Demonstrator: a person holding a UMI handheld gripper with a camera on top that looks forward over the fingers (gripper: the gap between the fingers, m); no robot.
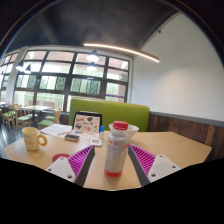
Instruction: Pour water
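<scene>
Bottle (117, 150) of clear plastic, red cap, pale label with writing too small to read, reddish at the base, standing upright on the light wooden worktop (180, 148) between the fingers of the tool (115, 163). Left to right: cream mug (33, 138), small dark flat object (72, 138), tablet (87, 123), bottle. Tool spread, gaps showing between pink pads (150, 160) and bottle.

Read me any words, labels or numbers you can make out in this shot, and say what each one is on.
No text can be read here.
Bottle standing between the gripper fingers: its label is too blurred to read.
Mug: no visible print.
Board beyond the bottle: picture only, any lettering too small.
</scene>
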